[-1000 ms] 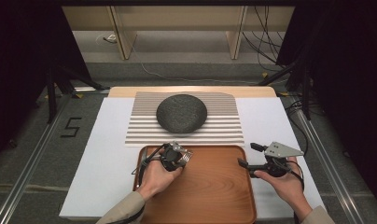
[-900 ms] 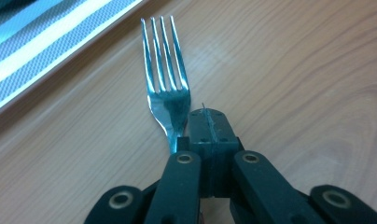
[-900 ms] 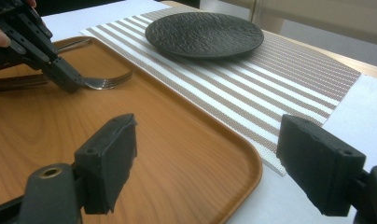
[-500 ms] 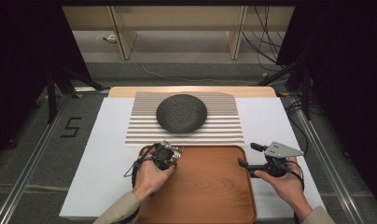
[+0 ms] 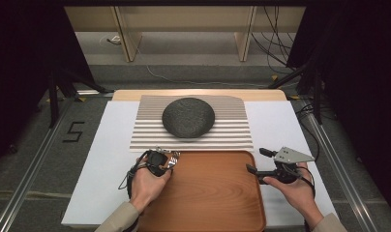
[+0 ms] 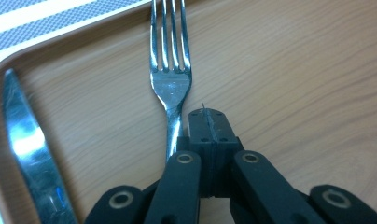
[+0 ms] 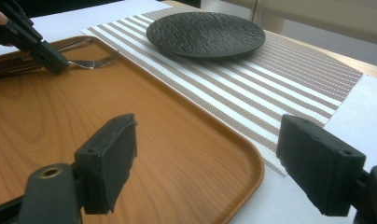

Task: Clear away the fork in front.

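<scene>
A silver fork [image 6: 170, 84] lies in the far left corner of the wooden tray [image 5: 213, 198], its tines toward the striped placemat [image 5: 232, 137]. My left gripper [image 6: 207, 119] is shut, its closed tip resting just right of the fork's neck, with nothing between the jaws. A knife [image 6: 23, 149] lies by the tray's rim, left of the fork. In the high view the left gripper [image 5: 165, 158] sits at the tray's far left corner. My right gripper [image 5: 257, 161] stands open at the tray's right edge, holding nothing. A dark round plate [image 5: 188, 117] sits on the placemat.
A white cover [image 5: 101, 159] lies under the tray and placemat. From the right gripper view, the left gripper [image 7: 56, 63] touches the fork [image 7: 91, 60], with the plate [image 7: 205, 33] beyond. Dark stands and cables flank the table.
My left hand and its shut gripper have slid left across the tray's far edge toward the left corner, and the fork has shifted left with it. The right gripper has stayed put.
</scene>
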Available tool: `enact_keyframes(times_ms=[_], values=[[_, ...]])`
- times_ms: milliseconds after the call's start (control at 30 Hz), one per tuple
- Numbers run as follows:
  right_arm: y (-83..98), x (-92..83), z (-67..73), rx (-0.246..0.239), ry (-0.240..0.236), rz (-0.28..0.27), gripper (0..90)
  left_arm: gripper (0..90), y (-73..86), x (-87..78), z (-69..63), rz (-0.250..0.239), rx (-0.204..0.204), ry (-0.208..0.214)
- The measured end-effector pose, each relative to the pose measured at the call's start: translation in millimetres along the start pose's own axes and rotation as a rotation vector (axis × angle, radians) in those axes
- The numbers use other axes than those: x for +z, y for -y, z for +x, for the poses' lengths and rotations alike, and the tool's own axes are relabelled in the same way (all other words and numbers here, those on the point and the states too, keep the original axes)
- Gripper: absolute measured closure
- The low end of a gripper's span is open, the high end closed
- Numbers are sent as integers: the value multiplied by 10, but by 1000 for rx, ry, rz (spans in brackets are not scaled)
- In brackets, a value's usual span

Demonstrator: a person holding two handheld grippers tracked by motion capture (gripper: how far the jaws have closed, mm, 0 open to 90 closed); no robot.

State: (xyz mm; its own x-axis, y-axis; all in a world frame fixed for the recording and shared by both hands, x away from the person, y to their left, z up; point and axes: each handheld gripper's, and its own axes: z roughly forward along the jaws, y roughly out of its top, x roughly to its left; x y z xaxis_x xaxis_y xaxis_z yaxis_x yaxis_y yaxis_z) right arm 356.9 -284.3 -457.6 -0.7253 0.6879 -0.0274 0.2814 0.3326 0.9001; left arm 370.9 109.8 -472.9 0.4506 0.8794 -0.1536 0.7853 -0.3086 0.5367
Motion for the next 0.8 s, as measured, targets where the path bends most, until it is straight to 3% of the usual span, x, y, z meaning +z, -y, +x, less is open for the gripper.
enact_keyframes(times_ms=[433,800], values=[[-2,-2,0,-1,-1,-1,210,900,70,-65,100,-11,-75,-5],[-6,-8,1,-1,-1,-2,210,900,97,-124,157,-19,-98,-18]])
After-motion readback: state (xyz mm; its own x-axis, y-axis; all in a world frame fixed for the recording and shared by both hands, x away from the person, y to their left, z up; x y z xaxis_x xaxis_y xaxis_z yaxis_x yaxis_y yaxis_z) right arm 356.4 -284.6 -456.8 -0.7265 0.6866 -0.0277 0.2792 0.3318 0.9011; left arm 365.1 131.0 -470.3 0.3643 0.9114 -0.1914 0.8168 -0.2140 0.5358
